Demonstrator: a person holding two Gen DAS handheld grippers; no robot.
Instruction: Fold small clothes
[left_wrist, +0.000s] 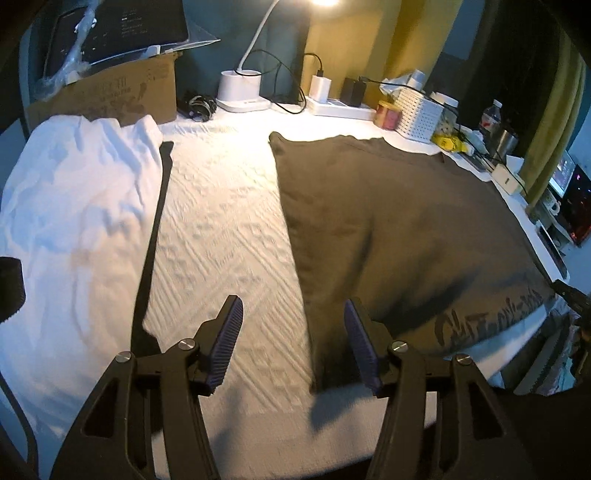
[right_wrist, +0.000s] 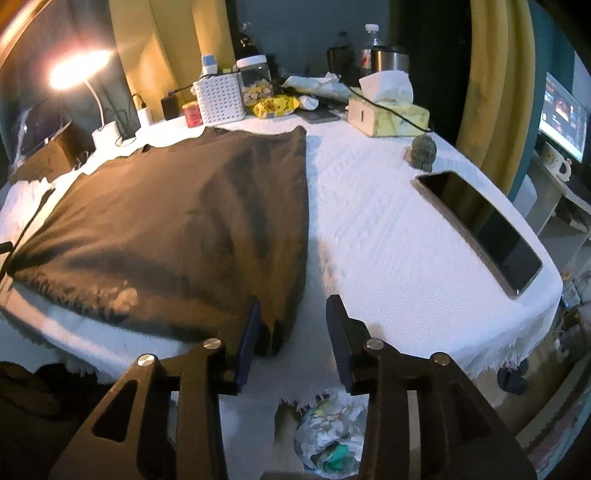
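Note:
A dark brown garment (left_wrist: 406, 229) with a pale print near its front hem lies flat on the white textured tablecloth (left_wrist: 221, 229). My left gripper (left_wrist: 291, 306) stands open over the garment's near left corner. That corner lies loose by the right finger (left_wrist: 360, 343), and no pad presses it. In the right wrist view the same garment (right_wrist: 166, 229) fills the left half. My right gripper (right_wrist: 291, 302) is open at its near right corner, which lies loose beside the left finger (right_wrist: 249, 332). A crumpled white garment (left_wrist: 74, 206) lies at the far left.
A cardboard box (left_wrist: 110, 96), lamp base (left_wrist: 240, 90), power strip (left_wrist: 340, 107) and white basket (left_wrist: 421, 114) line the back edge. A dark-screened tablet (right_wrist: 480, 225), a small figurine (right_wrist: 423, 149) and a tissue box (right_wrist: 388, 110) lie to the right. A rubbish bag (right_wrist: 328, 435) sits below the table's front edge.

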